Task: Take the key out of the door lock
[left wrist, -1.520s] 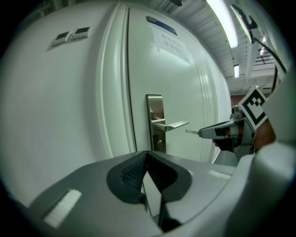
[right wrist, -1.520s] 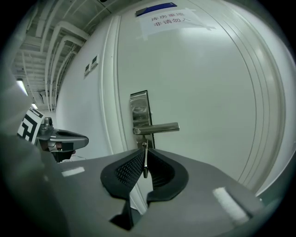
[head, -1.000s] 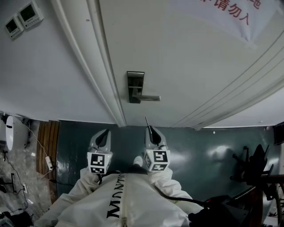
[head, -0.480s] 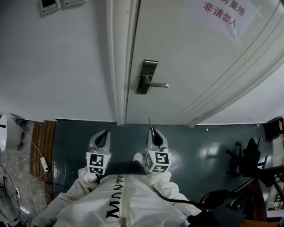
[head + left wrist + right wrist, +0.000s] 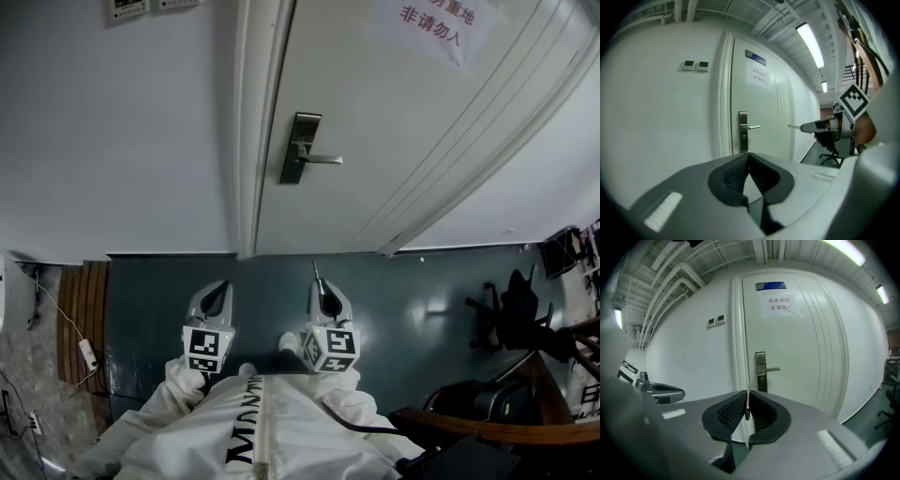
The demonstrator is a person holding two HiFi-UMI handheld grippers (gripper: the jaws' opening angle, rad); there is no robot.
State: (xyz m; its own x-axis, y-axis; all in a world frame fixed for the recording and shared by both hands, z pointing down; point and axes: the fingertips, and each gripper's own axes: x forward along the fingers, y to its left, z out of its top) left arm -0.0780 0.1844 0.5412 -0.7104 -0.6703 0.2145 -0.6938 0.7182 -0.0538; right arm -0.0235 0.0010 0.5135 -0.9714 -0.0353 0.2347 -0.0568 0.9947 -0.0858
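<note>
The right gripper [image 5: 320, 283] gripped the key [image 5: 315, 269], well apart from the door lock [image 5: 300, 148]. The left gripper [image 5: 221, 285] was clenched on nothing, and an office chair [image 5: 514, 317] stood off to the right.

Dim, cool indoor light. Ceiling tube light [image 5: 811, 44] blown out. Heavy fisheye with black vignetted corners on both gripper views, near foreground soft. Head view sharp, faint glare on floor [image 5: 441, 309].

Left claw [image 5: 223, 283], right claw [image 5: 320, 284]: both closed.
</note>
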